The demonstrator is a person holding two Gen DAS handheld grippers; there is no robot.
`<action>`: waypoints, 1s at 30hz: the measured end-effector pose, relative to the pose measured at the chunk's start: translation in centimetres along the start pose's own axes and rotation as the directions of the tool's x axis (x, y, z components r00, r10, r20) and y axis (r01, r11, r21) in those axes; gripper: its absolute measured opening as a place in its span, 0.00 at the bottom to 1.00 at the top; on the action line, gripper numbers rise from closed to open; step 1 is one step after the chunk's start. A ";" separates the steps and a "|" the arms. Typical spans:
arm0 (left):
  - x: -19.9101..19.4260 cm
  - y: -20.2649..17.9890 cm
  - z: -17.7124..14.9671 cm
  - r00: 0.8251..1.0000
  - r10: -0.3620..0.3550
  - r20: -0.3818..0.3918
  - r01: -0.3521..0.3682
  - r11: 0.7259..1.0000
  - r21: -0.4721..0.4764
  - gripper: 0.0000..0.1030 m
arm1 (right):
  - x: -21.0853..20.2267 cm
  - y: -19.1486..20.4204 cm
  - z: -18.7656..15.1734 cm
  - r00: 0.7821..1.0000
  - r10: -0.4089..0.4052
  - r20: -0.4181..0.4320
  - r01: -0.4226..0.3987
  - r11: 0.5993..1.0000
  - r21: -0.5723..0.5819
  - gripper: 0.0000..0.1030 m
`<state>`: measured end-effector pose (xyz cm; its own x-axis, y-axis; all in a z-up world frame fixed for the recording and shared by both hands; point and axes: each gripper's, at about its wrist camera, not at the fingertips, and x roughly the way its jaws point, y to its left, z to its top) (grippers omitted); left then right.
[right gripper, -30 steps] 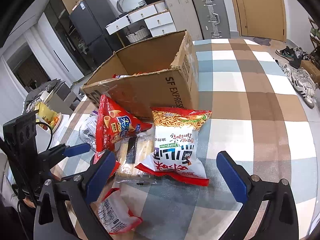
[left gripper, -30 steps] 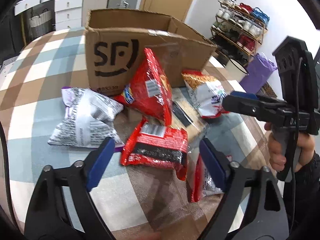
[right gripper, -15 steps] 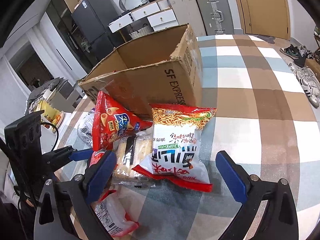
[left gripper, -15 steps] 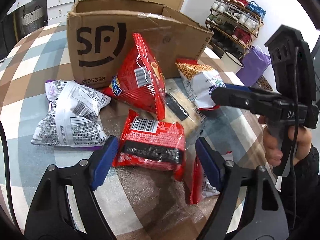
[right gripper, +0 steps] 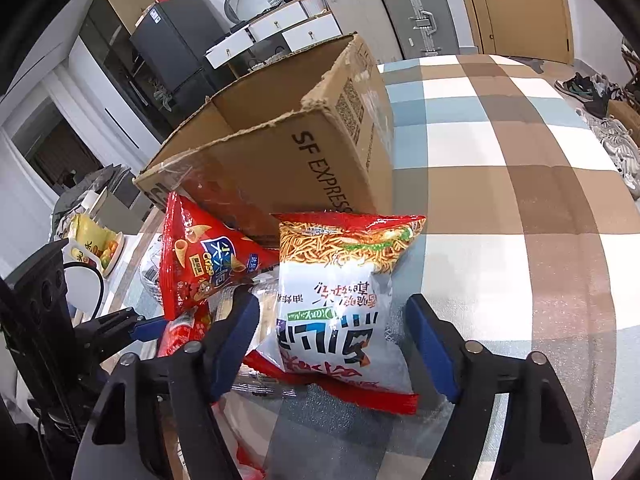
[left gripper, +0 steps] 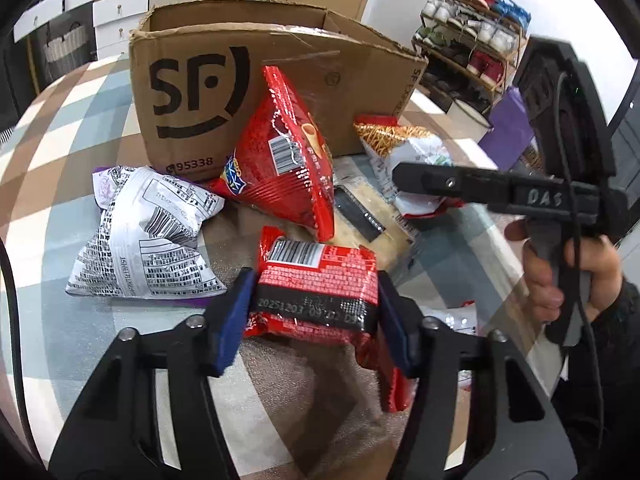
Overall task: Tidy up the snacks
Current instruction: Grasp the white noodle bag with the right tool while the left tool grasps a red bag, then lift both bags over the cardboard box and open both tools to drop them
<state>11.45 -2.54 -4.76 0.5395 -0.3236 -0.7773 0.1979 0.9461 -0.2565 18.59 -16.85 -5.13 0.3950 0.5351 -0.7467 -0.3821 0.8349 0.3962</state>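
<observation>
My left gripper (left gripper: 314, 314) is shut on a red and black snack pack (left gripper: 316, 280) lying on the table, pads against both its sides. My right gripper (right gripper: 332, 344) is open, its pads either side of a white and red noodle snack bag (right gripper: 340, 300) without pressing it; it also shows in the left wrist view (left gripper: 420, 182). An open SF cardboard box (left gripper: 224, 92) stands behind the snacks. A red cone-snack bag (left gripper: 288, 160) leans against the box. A white and purple bag (left gripper: 148, 240) lies to the left.
A clear cracker pack (left gripper: 372, 224) lies between the red bags. Another red and white pack (left gripper: 456, 320) lies behind the left gripper's right finger. The checked tablecloth (right gripper: 520, 200) stretches right of the box. A shoe rack (left gripper: 472, 40) stands beyond the table.
My left gripper moved forward and closed on the red and black pack. My right gripper moved forward so its open fingers now straddle the noodle bag.
</observation>
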 end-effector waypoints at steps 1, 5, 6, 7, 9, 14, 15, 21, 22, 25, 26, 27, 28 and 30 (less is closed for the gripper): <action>0.0 0.0 0.0 1.000 -0.002 0.006 0.002 1.000 -0.006 0.49 | 0.1 0.0 0.0 1.000 0.000 -0.002 0.000 1.000 0.000 0.70; 0.0 -0.1 0.0 1.000 0.000 0.022 0.000 1.000 -0.001 0.46 | 0.1 -0.2 0.0 1.000 0.005 0.005 -0.005 1.000 0.008 0.65; -0.1 -0.1 0.0 1.000 -0.003 0.025 0.003 1.000 -0.003 0.46 | 0.0 -0.2 -0.1 1.000 0.005 0.006 -0.005 1.000 0.009 0.65; -0.1 -0.2 0.1 1.000 -0.008 0.029 0.008 1.000 -0.006 0.46 | 0.0 -0.2 -0.1 1.000 0.004 0.008 -0.004 1.000 0.010 0.65; -0.2 -0.2 0.0 0.999 -0.008 0.038 0.008 1.000 -0.009 0.46 | 0.0 -0.3 -0.2 1.000 0.003 0.010 -0.003 1.000 0.010 0.65; -0.6 0.0 -0.2 0.999 -0.013 0.051 0.013 1.000 -0.012 0.46 | -0.1 -0.4 -0.2 1.000 0.005 0.015 -0.006 1.000 0.015 0.58; -0.8 0.2 -0.3 0.998 -0.012 0.055 0.013 1.000 -0.014 0.46 | -0.1 -0.4 -0.2 1.000 0.011 0.016 -0.011 1.000 0.016 0.55; -1.5 1.0 -0.7 0.998 -0.015 0.068 0.016 1.000 -0.024 0.46 | -0.5 -0.4 -0.7 0.999 0.013 0.029 -0.013 1.000 0.007 0.49; -1.6 1.1 -0.7 0.997 -0.016 0.071 0.018 1.000 -0.025 0.46 | -0.6 -0.3 -0.7 0.999 0.015 0.032 -0.015 1.000 0.006 0.49; -2.0 1.2 -0.8 0.997 -0.011 0.077 0.013 1.000 -0.026 0.46 | -0.7 -0.3 -0.7 0.999 0.009 0.038 -0.008 1.000 -0.001 0.46; -2.2 1.2 -1.0 0.997 -0.011 0.080 0.013 1.000 -0.025 0.46 | -0.8 -0.2 -0.7 0.999 0.006 0.040 -0.006 1.000 -0.005 0.46; -2.3 1.1 -0.9 0.997 -0.011 0.081 0.013 1.000 -0.025 0.46 | -0.9 -0.2 -0.8 0.999 0.006 0.043 -0.006 1.000 -0.005 0.45; -2.4 1.1 -0.9 0.996 -0.010 0.084 0.012 1.000 -0.024 0.46 | -1.0 -0.2 -0.8 0.999 0.007 0.044 -0.007 1.000 -0.005 0.45; -2.7 1.1 -1.0 0.996 -0.008 0.088 0.009 1.000 -0.020 0.46 | -1.3 -0.2 -0.9 0.999 0.006 0.051 -0.006 1.000 -0.003 0.45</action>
<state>9.45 -0.59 -3.55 0.6077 -0.3309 -0.7219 0.1868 0.9431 -0.2751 17.38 -17.84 -4.69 0.4347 0.5462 -0.7160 -0.3872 0.8312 0.3990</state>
